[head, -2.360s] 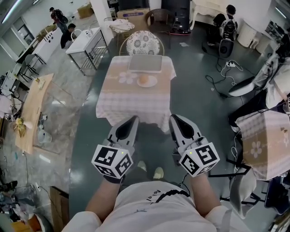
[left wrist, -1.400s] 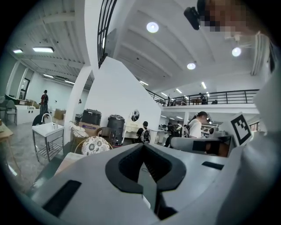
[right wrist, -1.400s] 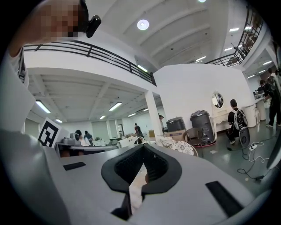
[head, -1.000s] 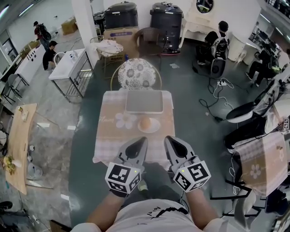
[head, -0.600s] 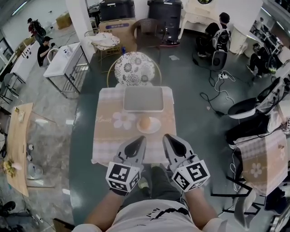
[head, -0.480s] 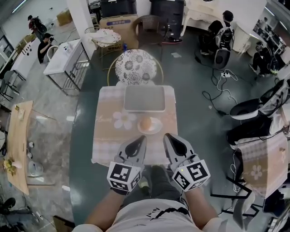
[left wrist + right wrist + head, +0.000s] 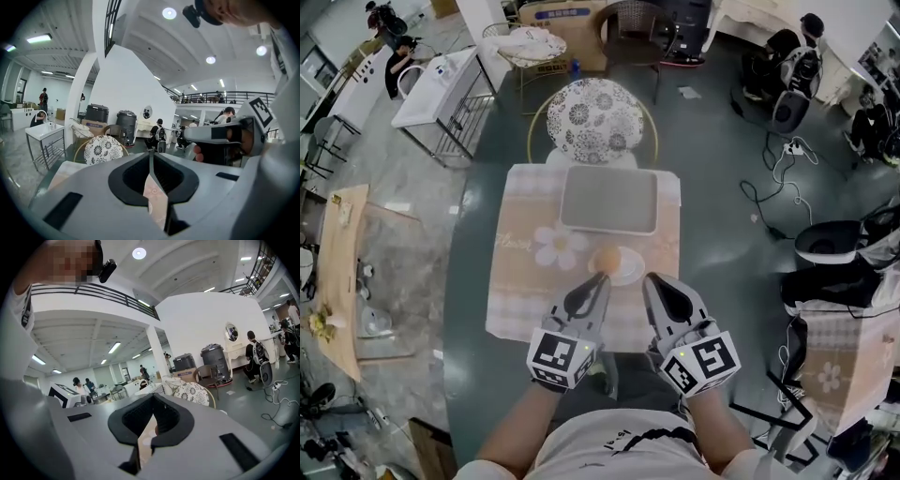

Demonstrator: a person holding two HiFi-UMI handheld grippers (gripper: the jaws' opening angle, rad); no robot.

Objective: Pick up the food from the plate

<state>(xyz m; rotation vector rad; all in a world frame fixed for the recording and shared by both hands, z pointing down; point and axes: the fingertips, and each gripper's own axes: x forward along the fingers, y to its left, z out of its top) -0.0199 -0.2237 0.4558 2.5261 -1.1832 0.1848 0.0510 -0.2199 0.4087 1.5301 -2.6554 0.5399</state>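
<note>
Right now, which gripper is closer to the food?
The left gripper: its tip lies right beside the food in the head view; the right gripper sits farther off, to the right.

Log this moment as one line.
left gripper: shut, empty | right gripper: shut, empty | round tan food: on white plate, not held

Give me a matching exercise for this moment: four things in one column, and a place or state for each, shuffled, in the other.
Things:
1. tray
2. food
3. chair
4. left gripper

Places or states:
A. jaws shut, tip close to the plate
B. beyond the far edge of the table
C. on the plate
D. on the table's far half

Pairs: 1-D, 2-C, 3-B, 4-A
</note>
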